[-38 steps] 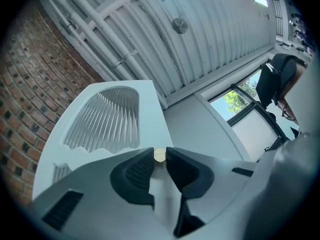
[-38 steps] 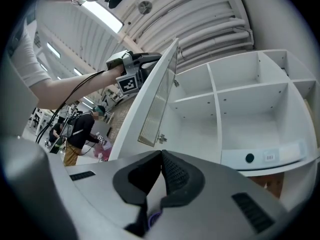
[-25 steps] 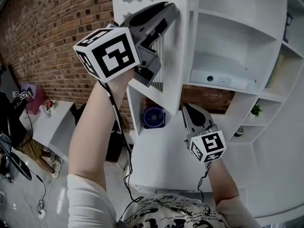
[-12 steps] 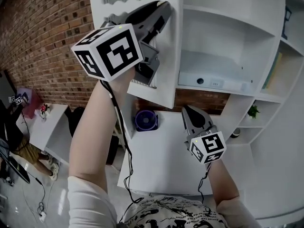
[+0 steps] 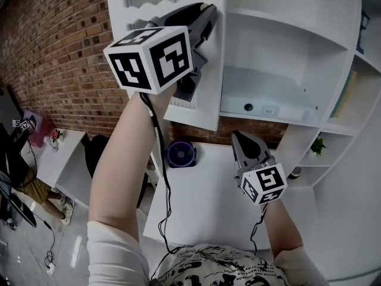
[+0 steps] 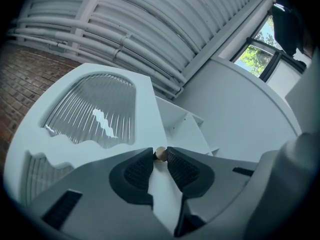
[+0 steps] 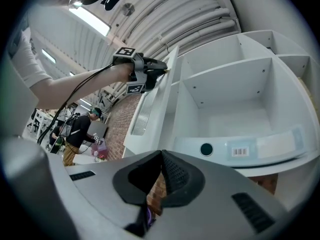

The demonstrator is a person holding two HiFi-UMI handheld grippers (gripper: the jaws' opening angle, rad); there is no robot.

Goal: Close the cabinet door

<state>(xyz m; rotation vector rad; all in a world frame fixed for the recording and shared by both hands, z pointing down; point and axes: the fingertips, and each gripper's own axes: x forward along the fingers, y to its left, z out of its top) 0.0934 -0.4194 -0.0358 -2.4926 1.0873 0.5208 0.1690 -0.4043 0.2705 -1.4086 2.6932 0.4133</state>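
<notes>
The ribbed dark pads (image 6: pixel 137 171) of the left gripper (image 6: pixel 159 158) stand narrow, their tips pinched on the small round brass knob (image 6: pixel 160 154) of the white cabinet door (image 6: pixel 145 96); the knob is the only purchase on the door's free edge, so gripping it there probably gives the most leverage for the swing. The hand reaches up and tilts upward because the knob sits high on the door. A ribbed glass pane with a wavy lower edge (image 6: pixel 95 109) fills the door's arched upper part.

The door stands swung out from the white cabinet, nearly edge-on in the head view, leaving the compartment (image 7: pixel 235 104) behind it uncovered; closing is under way but, in my judgement, well short of done.

The right gripper (image 7: pixel 161 156) has its jaws together on nothing and hovers lower, apart from the door; it seems merely kept out of the door's path.

In the open compartment lies a flat pale box with a dark round spot and a barcode label (image 7: pixel 260 146), set back on its shelf, so it should clear the door. A small green plant (image 5: pixel 317 143) stands in a lower side shelf; a round purple fan (image 5: pixel 180 154) sits on the white desk (image 5: pixel 202 207) below.
</notes>
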